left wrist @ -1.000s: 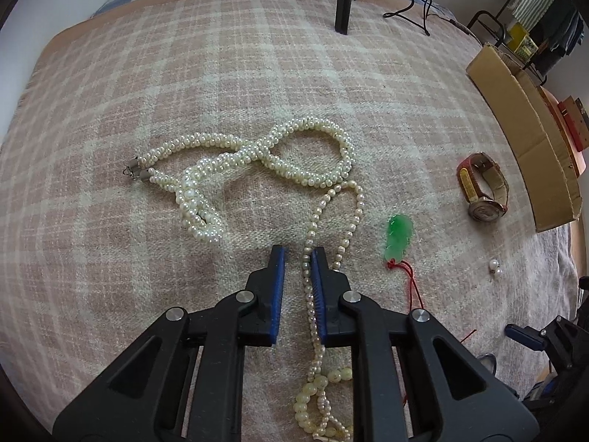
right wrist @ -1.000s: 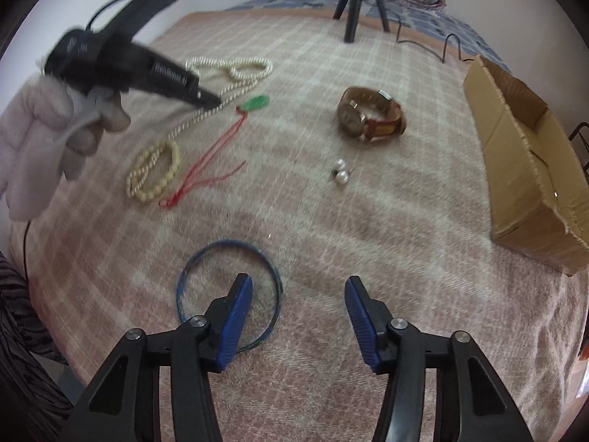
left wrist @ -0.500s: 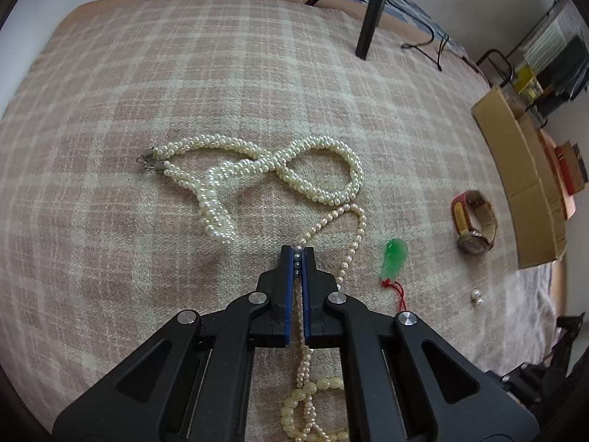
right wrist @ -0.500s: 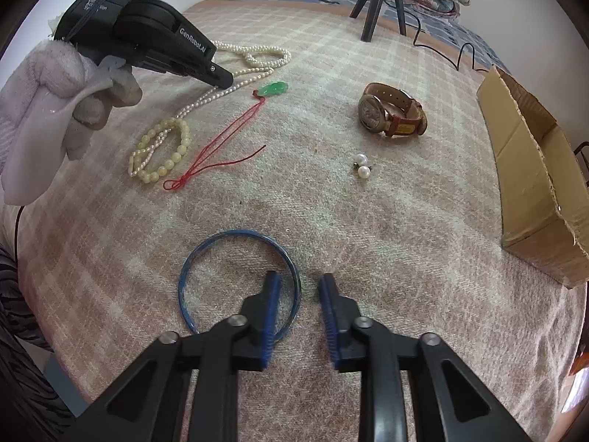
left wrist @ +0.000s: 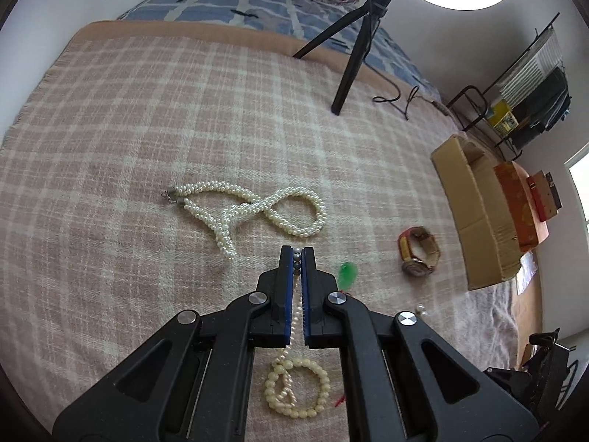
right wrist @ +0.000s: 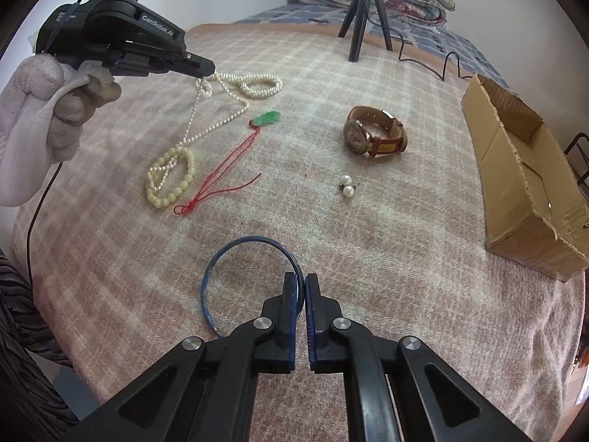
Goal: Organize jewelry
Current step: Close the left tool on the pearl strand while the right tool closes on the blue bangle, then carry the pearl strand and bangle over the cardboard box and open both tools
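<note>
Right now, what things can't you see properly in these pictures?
- Cardboard box: its inside, hidden by its walls in both views.
- Watch: dial too small to read.
- Thin pearl strand: partly covered by the left gripper.
- Blue bangle: near rim behind the right gripper.

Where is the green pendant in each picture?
Left wrist view: the green pendant lies just right of the left gripper, which is shut on the thin pearl strand.
Right wrist view: the pendant lies upper left of centre.
Shared landmark: the watch.
</note>
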